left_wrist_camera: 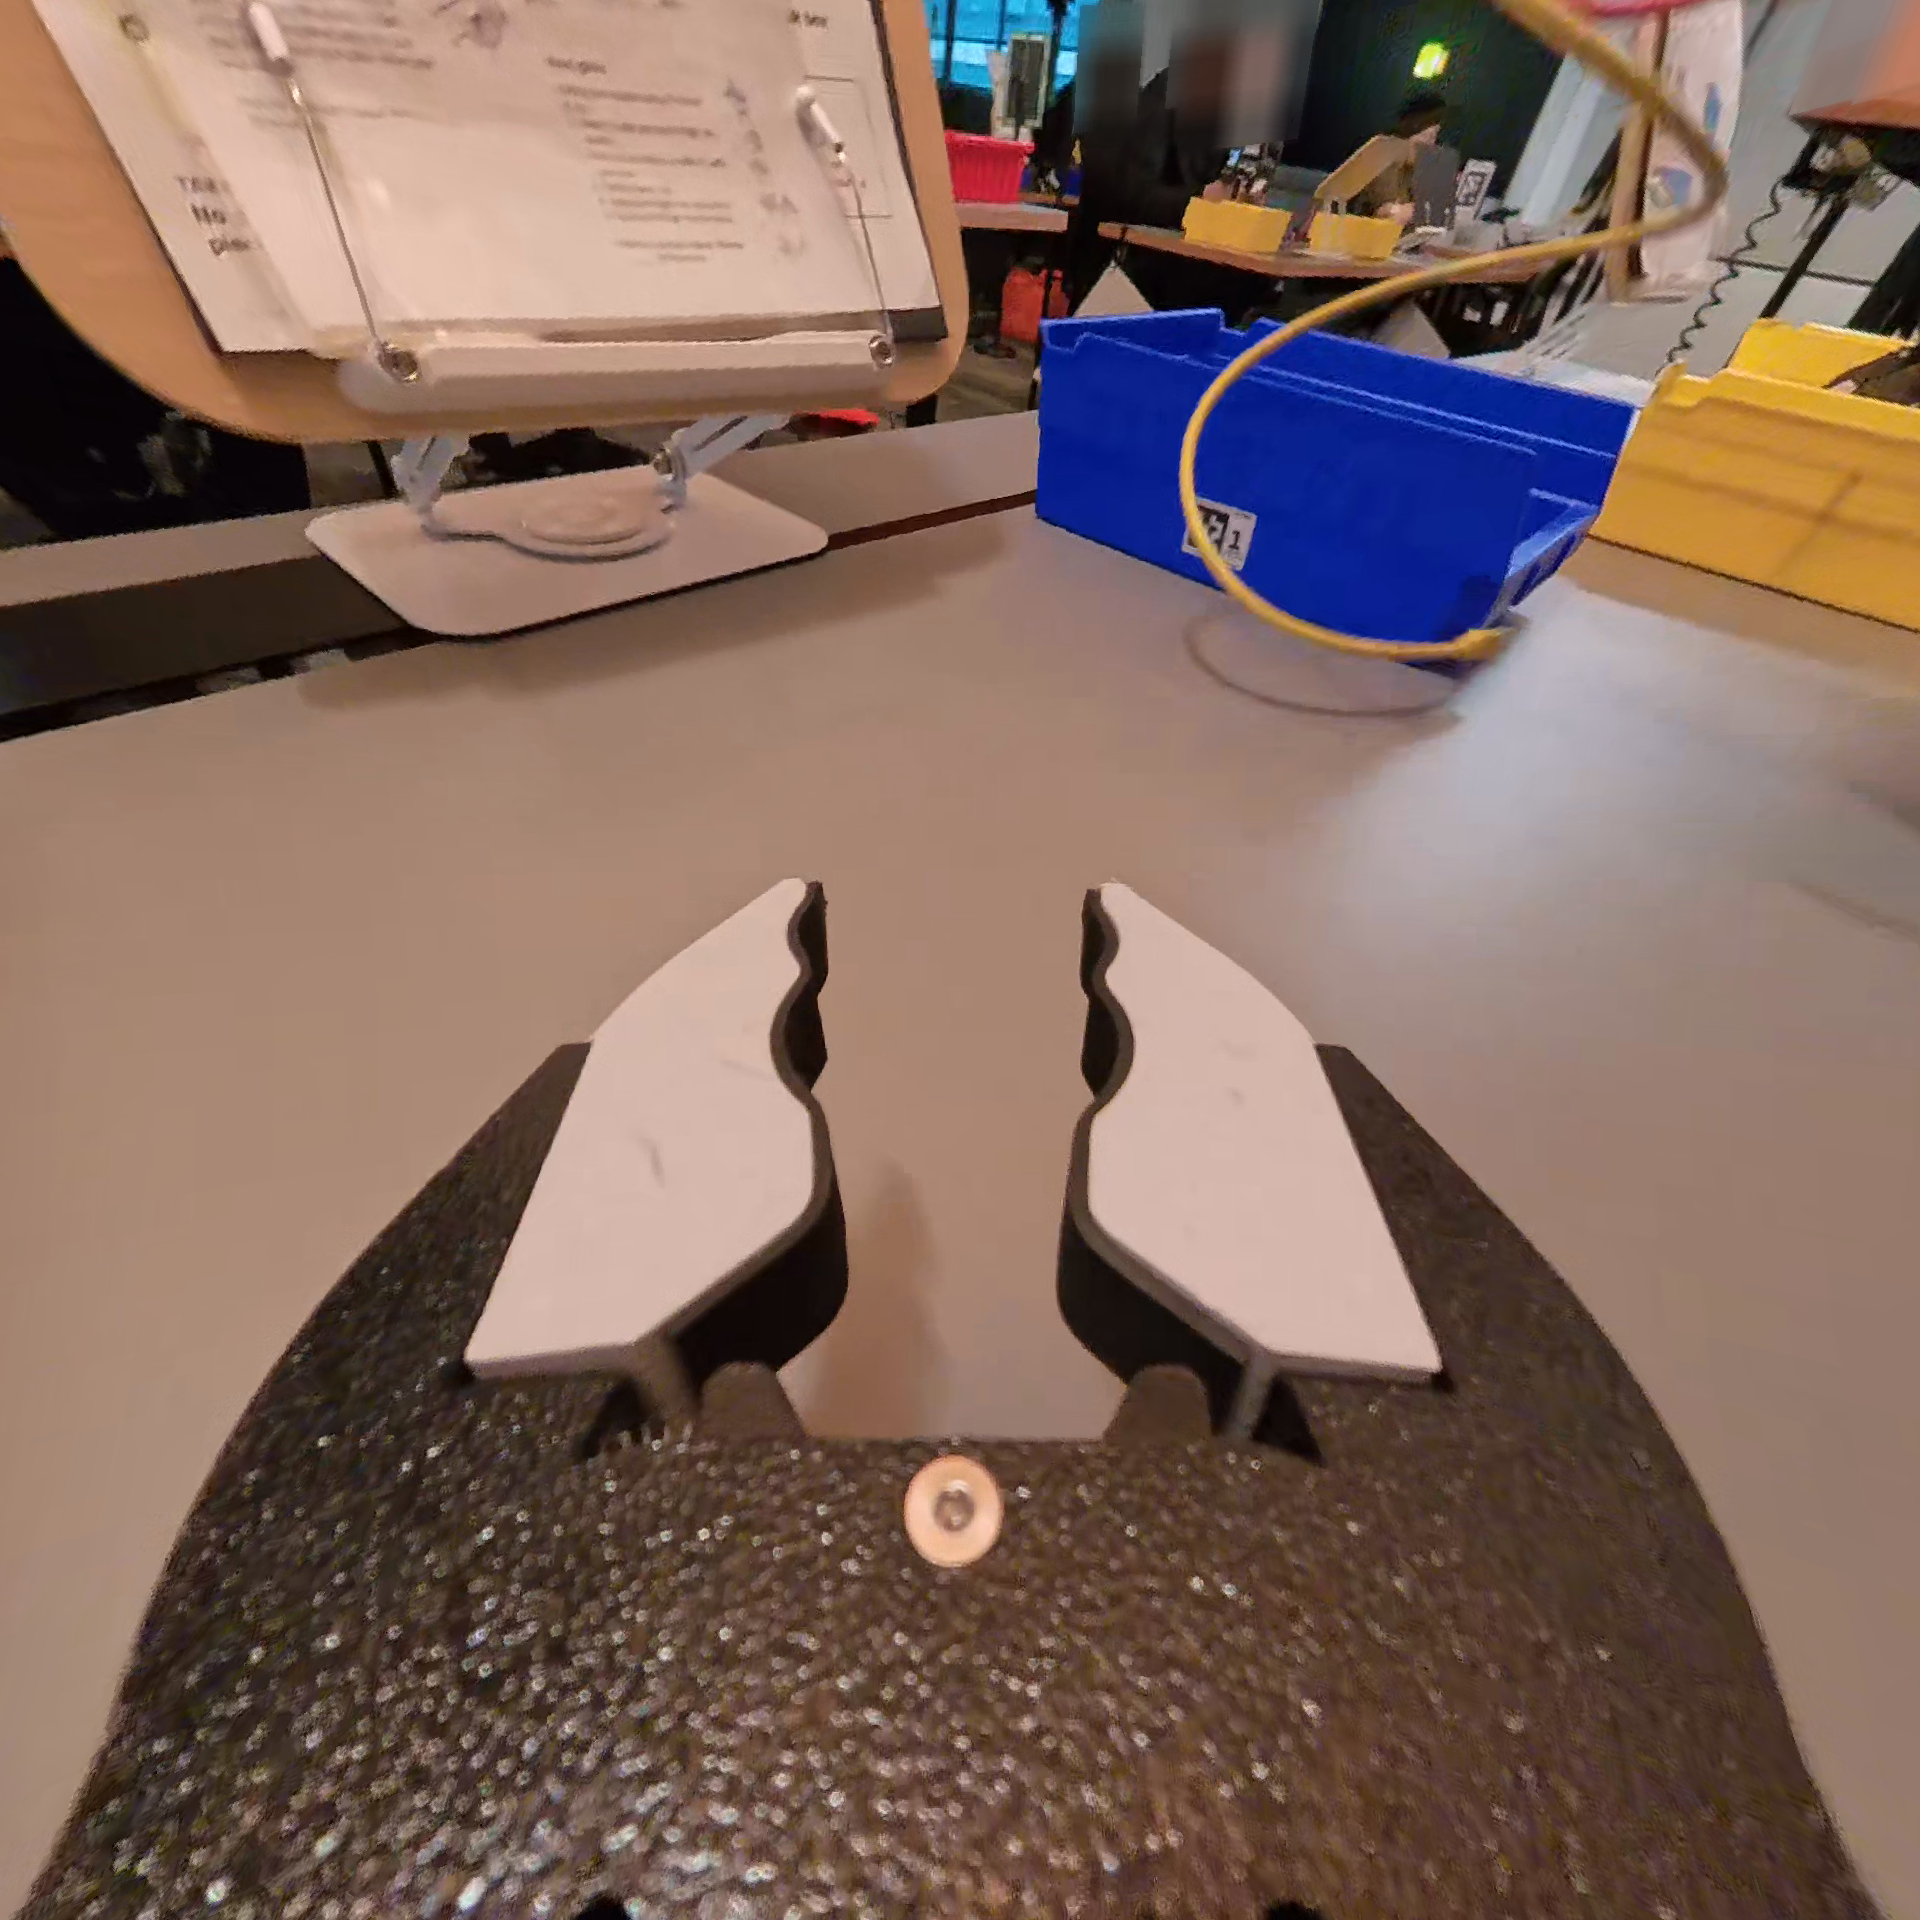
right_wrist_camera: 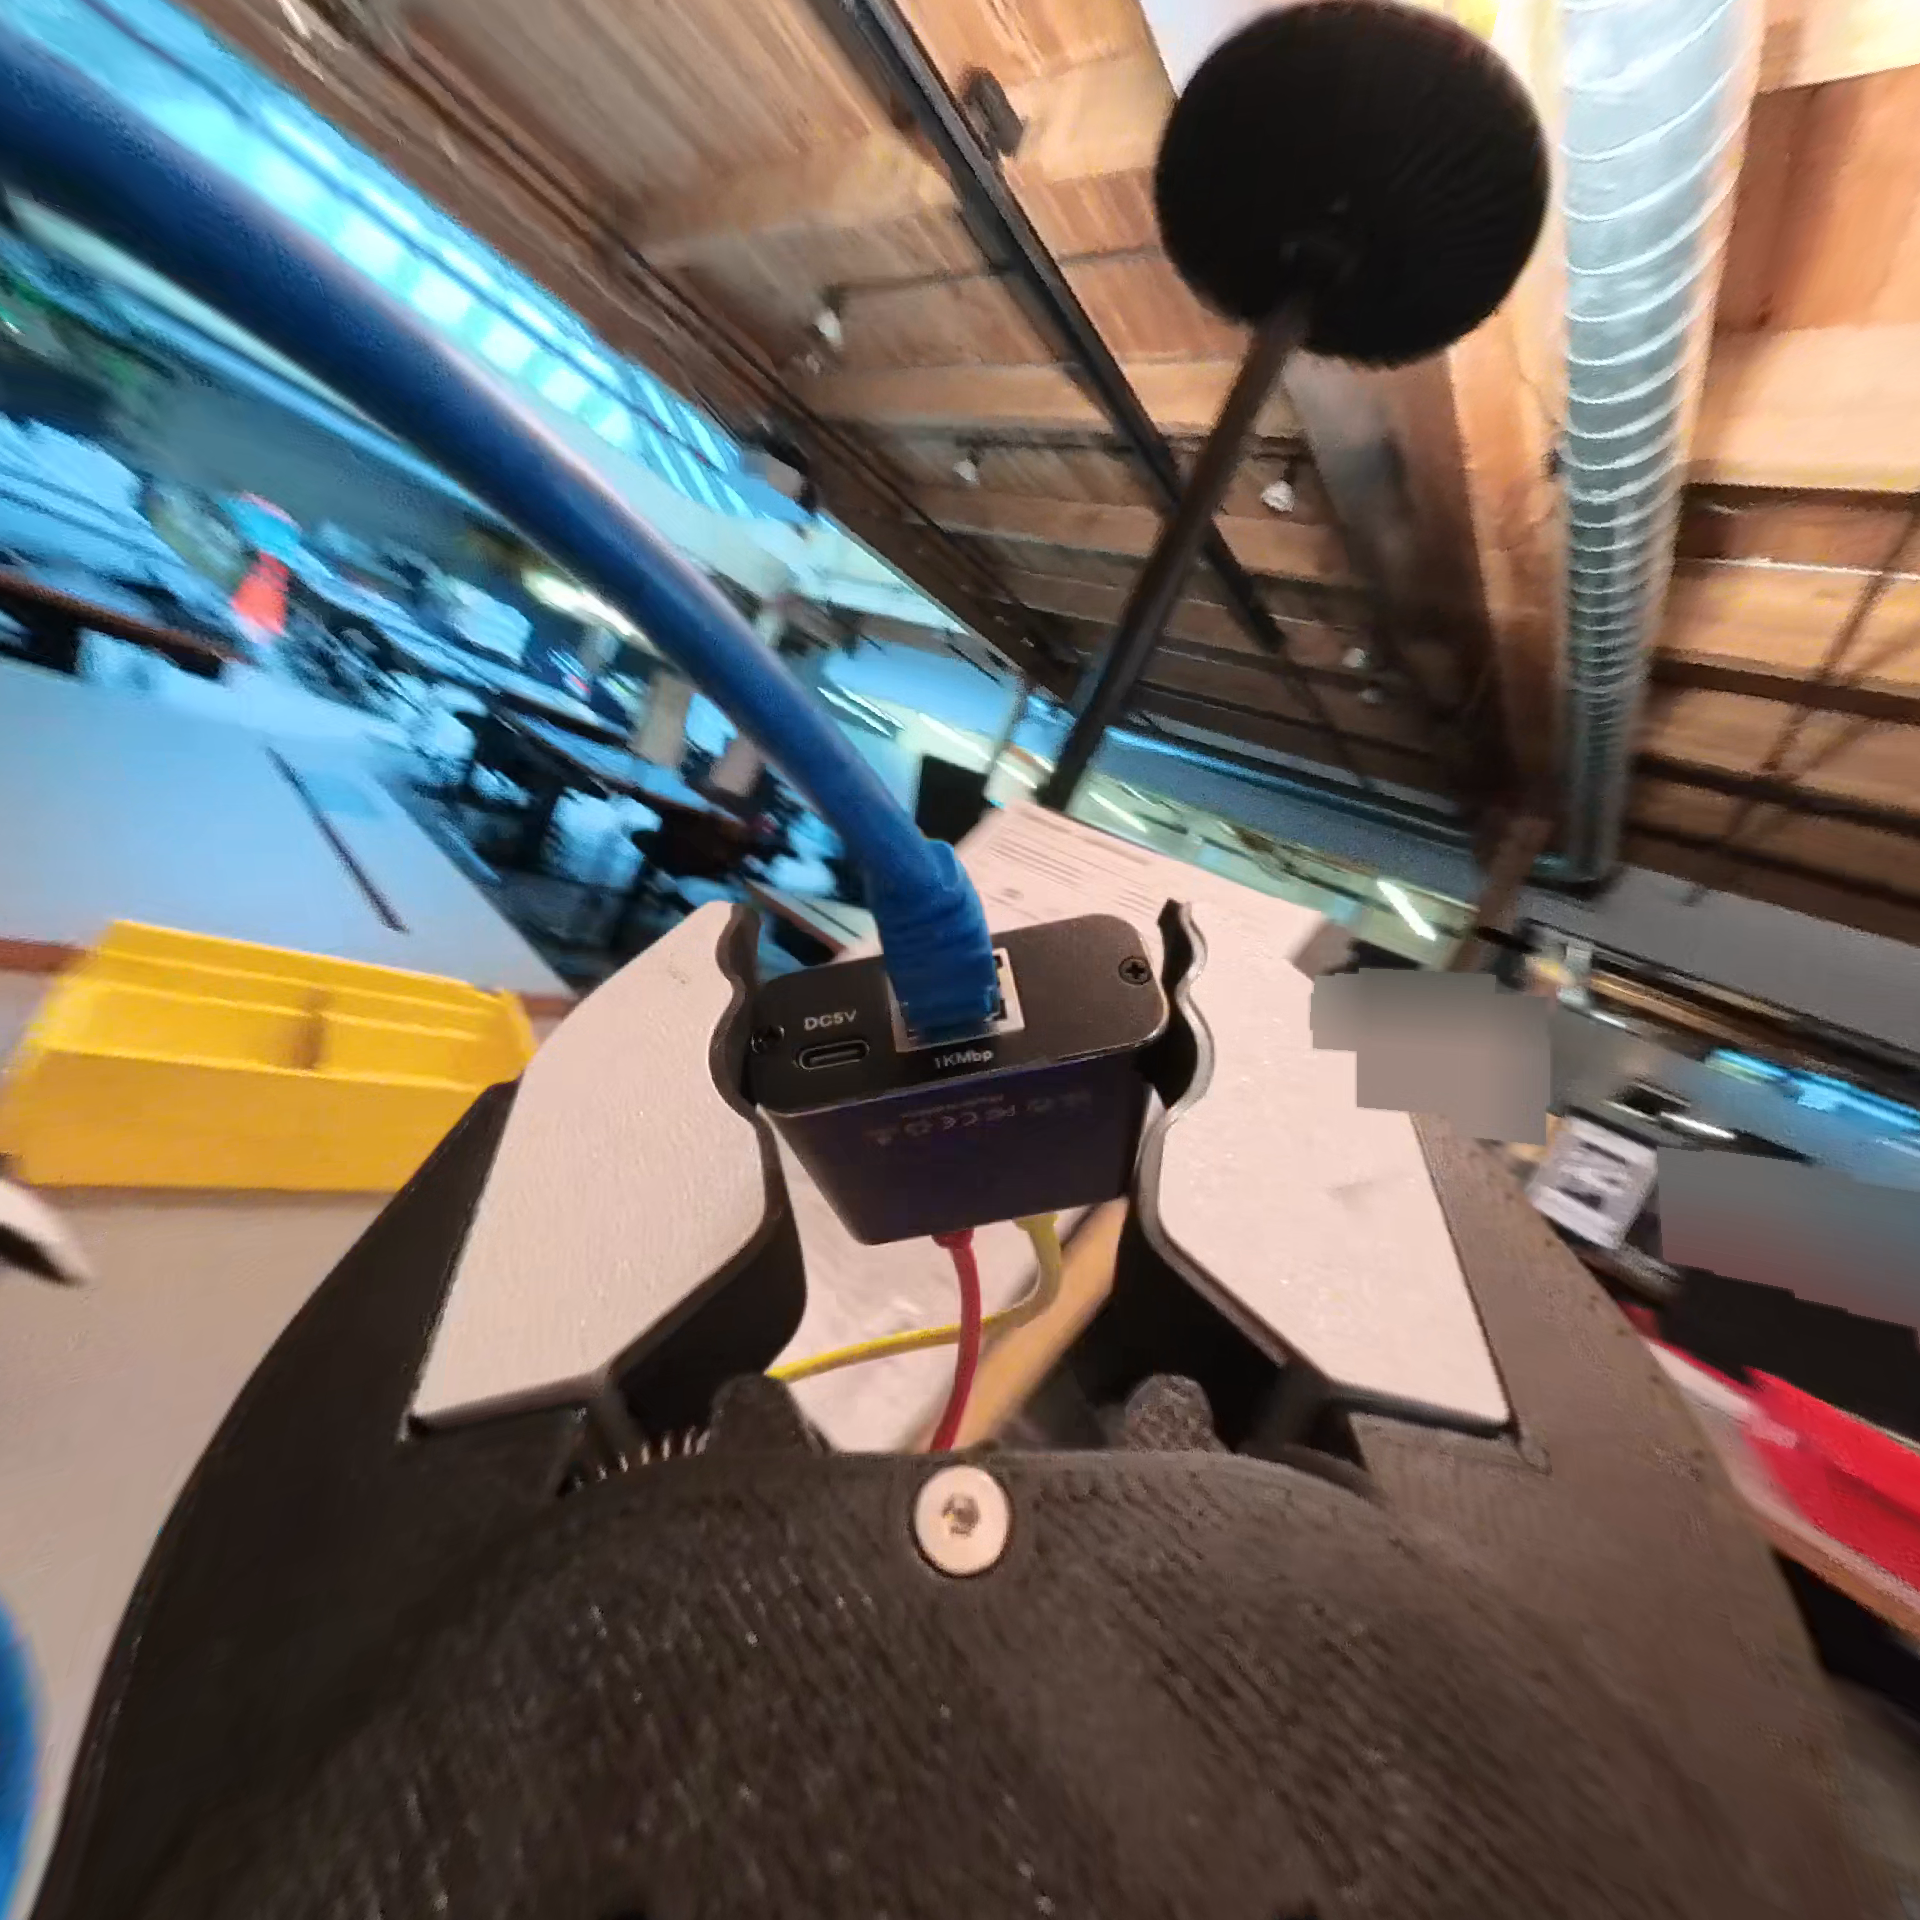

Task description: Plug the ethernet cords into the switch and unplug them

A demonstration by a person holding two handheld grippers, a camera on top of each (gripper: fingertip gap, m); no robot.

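At centre of the right wrist view: switch is clamped by right gripper | blue cord plugged in; red cord and yellow cord apparently seated below | left gripper held parted, empty, over table | unplugging judged outstanding.

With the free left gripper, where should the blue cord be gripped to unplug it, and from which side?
Probably grip the blue cord on its moulded boot just above the switch, which the right gripper clamps. Come from beside the boot, fingers across it, then pull along the port axis.
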